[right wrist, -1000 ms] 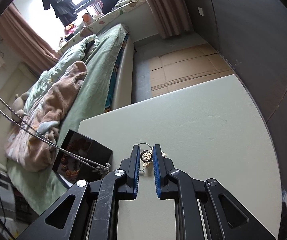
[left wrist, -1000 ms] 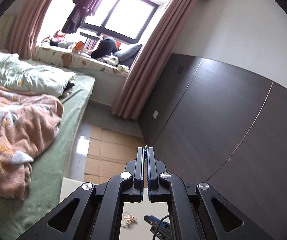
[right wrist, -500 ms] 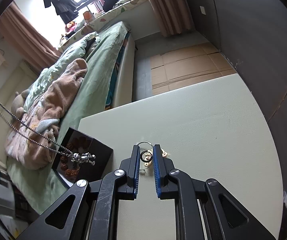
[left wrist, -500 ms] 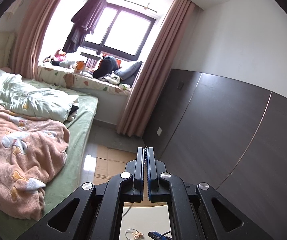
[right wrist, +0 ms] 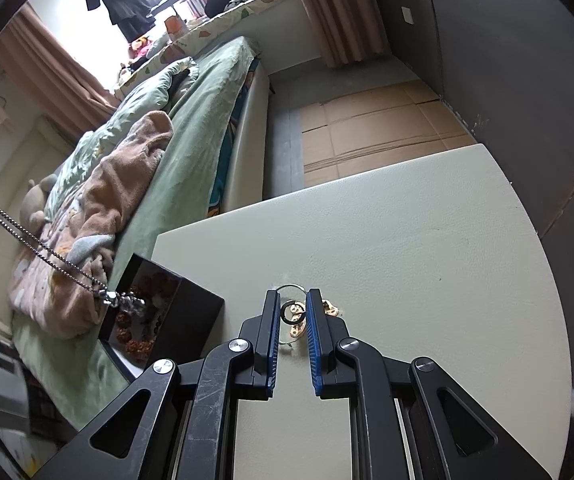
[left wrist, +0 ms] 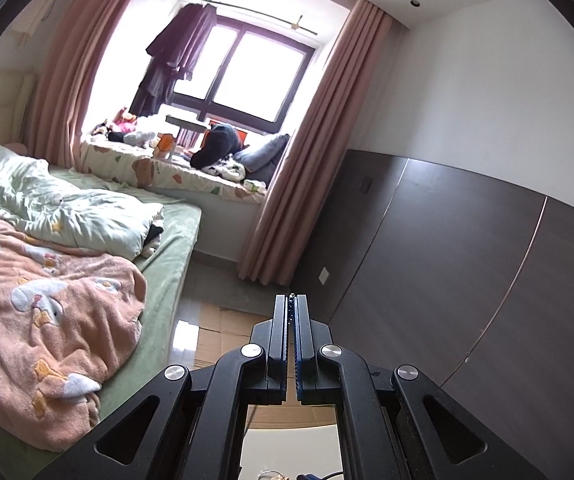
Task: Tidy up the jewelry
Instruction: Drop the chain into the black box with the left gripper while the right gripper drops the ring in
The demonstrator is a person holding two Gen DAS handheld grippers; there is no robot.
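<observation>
The left gripper [left wrist: 291, 300] is closed on a silver chain necklace [right wrist: 47, 250] whose pendant [right wrist: 121, 300] hangs over the black jewelry box [right wrist: 167, 316], while the half-open right gripper [right wrist: 292, 308] straddles small rings [right wrist: 293, 312] on the counter [right wrist: 427, 260].

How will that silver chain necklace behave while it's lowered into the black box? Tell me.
The chain necklace looks floppy: it hangs in two thin strands. The pendant at the bottom will probably swing, dangling free over the black box. The left gripper pinches only a few beads, so it might slip.
</observation>
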